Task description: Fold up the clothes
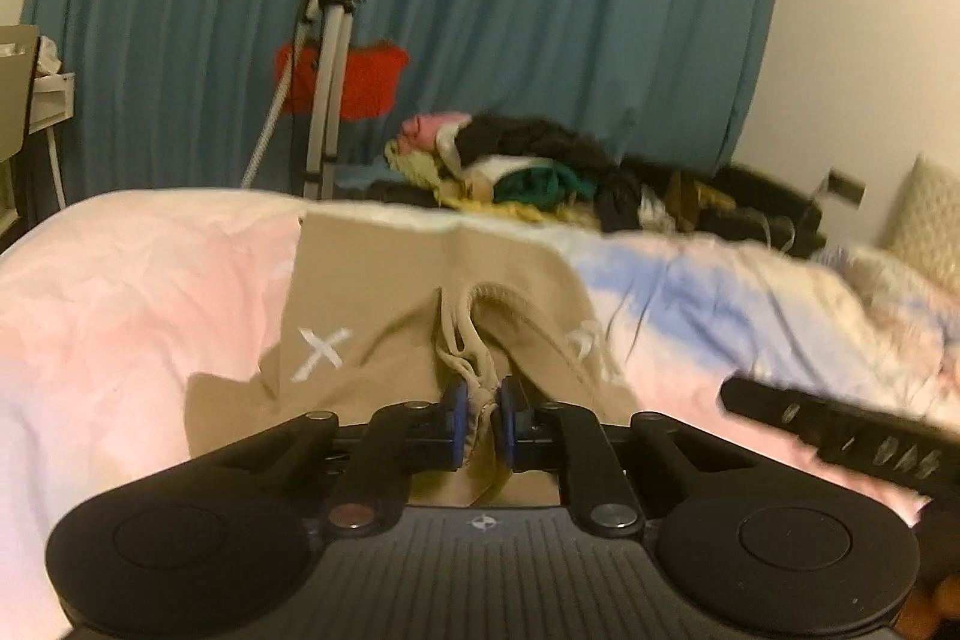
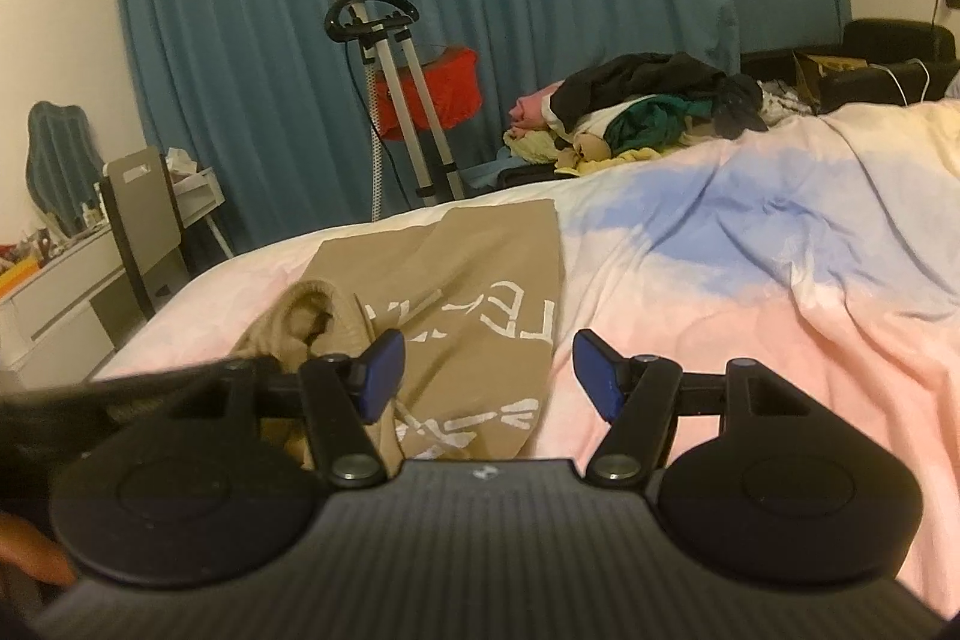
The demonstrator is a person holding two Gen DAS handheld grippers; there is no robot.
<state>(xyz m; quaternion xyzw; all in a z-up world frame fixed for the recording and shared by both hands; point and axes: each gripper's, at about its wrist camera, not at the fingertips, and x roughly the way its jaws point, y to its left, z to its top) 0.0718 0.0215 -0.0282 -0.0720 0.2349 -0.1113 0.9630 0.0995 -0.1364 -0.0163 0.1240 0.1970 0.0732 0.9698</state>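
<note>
Cotton, soft and tan: the sweatshirt (image 1: 420,280) lies rumpled on your bed (image 1: 120,292), white printed lettering across it, over the pink-and-blue duvet. Your left tool (image 1: 480,421) is pinched tight on its ribbed collar bunch. Your right tool (image 2: 489,373) stands wide apart, gripping nothing, over the sweatshirt's edge. Beyond the sweatshirt, a jumbled clothes pile (image 2: 636,112) sits.
</note>
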